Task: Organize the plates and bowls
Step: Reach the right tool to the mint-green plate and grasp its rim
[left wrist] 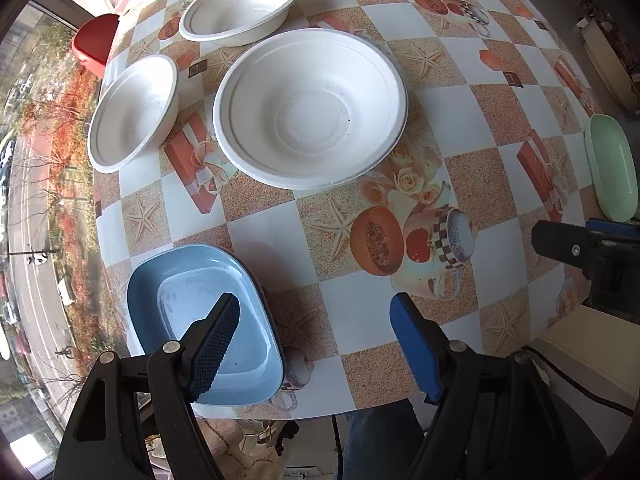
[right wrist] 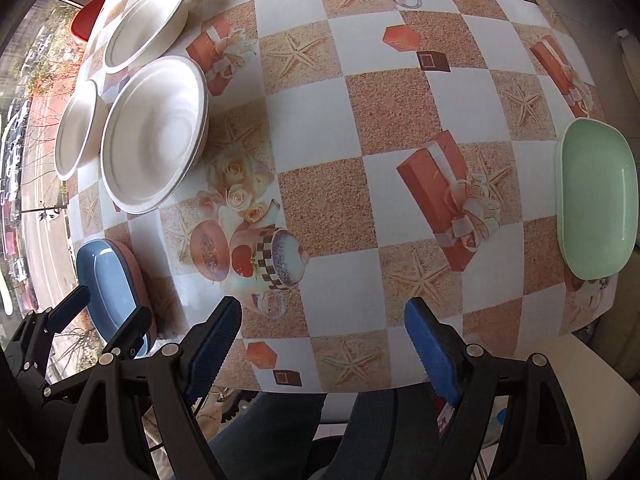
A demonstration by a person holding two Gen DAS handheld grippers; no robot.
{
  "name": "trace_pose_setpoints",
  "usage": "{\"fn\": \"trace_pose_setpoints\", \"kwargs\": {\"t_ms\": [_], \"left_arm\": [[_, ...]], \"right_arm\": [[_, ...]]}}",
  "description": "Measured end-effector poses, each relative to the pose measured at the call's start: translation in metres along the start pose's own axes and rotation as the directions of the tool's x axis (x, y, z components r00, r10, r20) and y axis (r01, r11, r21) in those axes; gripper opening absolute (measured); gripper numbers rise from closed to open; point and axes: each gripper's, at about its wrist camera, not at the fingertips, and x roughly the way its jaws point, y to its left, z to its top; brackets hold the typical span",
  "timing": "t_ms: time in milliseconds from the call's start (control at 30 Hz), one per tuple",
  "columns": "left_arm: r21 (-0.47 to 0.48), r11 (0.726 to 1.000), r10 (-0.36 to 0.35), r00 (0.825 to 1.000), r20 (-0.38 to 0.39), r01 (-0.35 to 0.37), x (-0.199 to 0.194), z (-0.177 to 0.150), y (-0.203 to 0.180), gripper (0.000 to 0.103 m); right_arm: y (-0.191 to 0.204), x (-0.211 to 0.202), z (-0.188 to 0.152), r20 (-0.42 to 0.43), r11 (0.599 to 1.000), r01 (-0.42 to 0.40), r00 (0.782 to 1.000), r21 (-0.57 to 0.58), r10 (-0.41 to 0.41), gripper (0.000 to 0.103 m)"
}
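Your left gripper [left wrist: 314, 336] is hanging over the near edge of the table [left wrist: 280, 240] with its fingers spread wide and nothing between them. Its left-hand pad is overlapping the blue dish [left wrist: 188, 288] in the left wrist view, but you are looking at it from above and cannot tell from that picture whether it is touching. The dish is lying just below and to the left of that gripper, at the table's near left corner, with its long axis running away from you. In the right wrist view a pinkish edge is showing under the blue rim, so a second dish may be sitting beneath it; that is not clear.

Your right gripper [right wrist: 324, 344] is also standing wide and empty over the near edge, around the table's middle. The green dish [right wrist: 596, 204] is lying well apart to its right at the table's right edge, long axis also running away from you, so this hand is plainly the nearer one to it. Its far right rim is curving out of the picture.

Farther off, on the left, three white bowls [left wrist: 310, 106] are sitting close together but unstacked, the largest nearest you. The large bowl's rim looks doubled in the right wrist view, possibly two nested. A red seat [left wrist: 96, 42] is peeking past the table's far left edge, mostly cut off.
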Motion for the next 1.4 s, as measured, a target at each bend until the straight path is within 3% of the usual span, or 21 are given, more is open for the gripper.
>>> {"fn": "trace_pose_setpoints", "kwargs": {"t_ms": [200,533,900,1167,1400], "left_arm": [[0.072,0.997,-0.030,0.999,-0.011,0.030,-0.003,0.022,-0.045,0.081],[0.193,0.975,-0.106,0.994,-0.024,0.109,-0.017,0.064,-0.149,0.081],[0.178,0.967,-0.178,0.984,-0.026,0.180,-0.023,0.117,-0.245,0.081],[0.173,0.972,-0.151,0.988,-0.042,0.156,-0.004,0.148,-0.302,0.081],[0.200,0.970,-0.122,0.989,-0.084,0.137,0.016,0.156,-0.318,0.081]], "right_arm": [[-0.044,-0.017,0.005,0.052,0.997,0.015,0.998,0.081,-0.020,0.085],[-0.146,-0.042,0.013,0.113,0.972,0.168,0.976,0.166,-0.188,0.085],[-0.247,-0.042,0.032,0.102,0.920,0.297,0.938,0.257,-0.331,0.085],[-0.279,-0.026,0.049,0.083,0.914,0.340,0.928,0.220,-0.364,0.085],[-0.276,-0.001,0.055,0.055,0.904,0.415,0.905,0.106,-0.422,0.085]]}}
